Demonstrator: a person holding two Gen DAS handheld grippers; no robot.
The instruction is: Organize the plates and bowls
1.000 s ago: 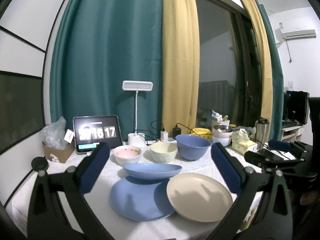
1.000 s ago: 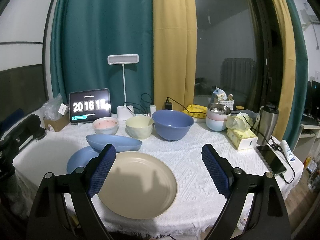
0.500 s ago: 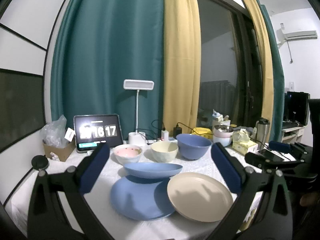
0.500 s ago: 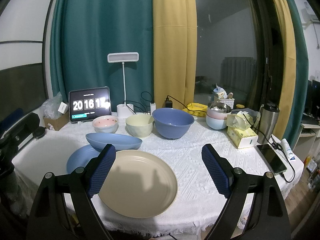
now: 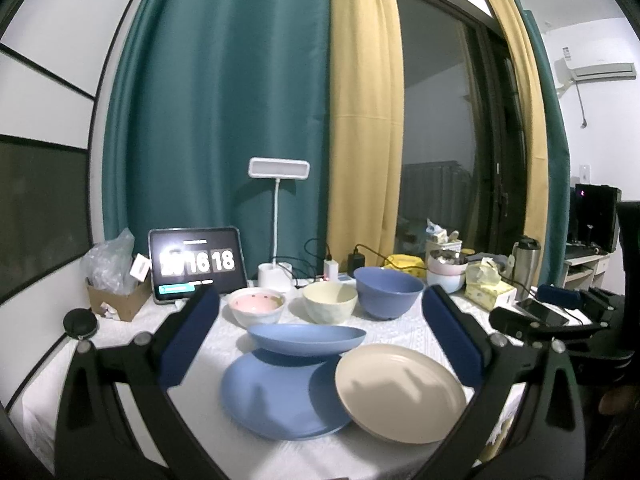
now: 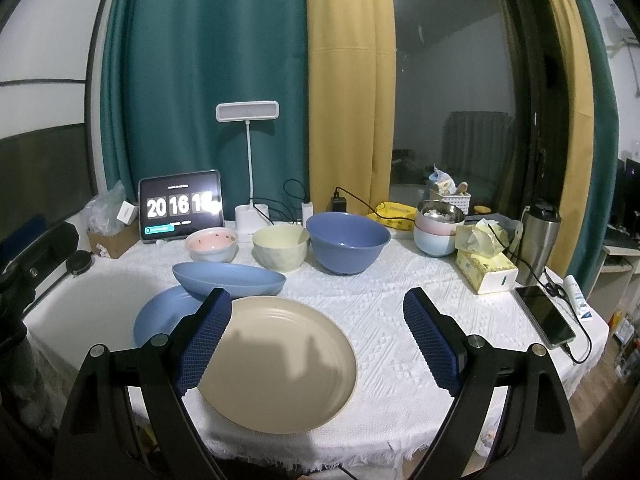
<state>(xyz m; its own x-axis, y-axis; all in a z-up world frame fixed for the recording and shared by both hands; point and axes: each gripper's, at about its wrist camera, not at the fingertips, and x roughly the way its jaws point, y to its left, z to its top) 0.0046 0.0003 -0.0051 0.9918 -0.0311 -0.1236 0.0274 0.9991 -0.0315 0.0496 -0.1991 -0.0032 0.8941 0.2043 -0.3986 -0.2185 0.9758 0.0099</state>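
On the white tablecloth a beige plate (image 6: 276, 364) lies at the front, overlapping a flat blue plate (image 6: 160, 316). A shallow blue dish (image 6: 228, 278) sits behind them. Further back stand a pink bowl (image 6: 212, 243), a cream bowl (image 6: 280, 247) and a large blue bowl (image 6: 346, 242). The same dishes show in the left wrist view: beige plate (image 5: 400, 392), blue plate (image 5: 276, 400), blue dish (image 5: 306, 338). My left gripper (image 5: 320, 328) is open and empty above the table's near edge. My right gripper (image 6: 318, 336) is open and empty over the beige plate.
A tablet clock (image 6: 180, 206), a desk lamp (image 6: 248, 160) and a cardboard box (image 6: 112, 234) stand at the back left. Stacked bowls (image 6: 438, 224), a tissue box (image 6: 486, 270), a steel flask (image 6: 538, 240) and a phone (image 6: 546, 316) are on the right.
Both grippers have stayed open and nearly still; the views have drifted only slightly. The clock has ticked from 17 to 18.
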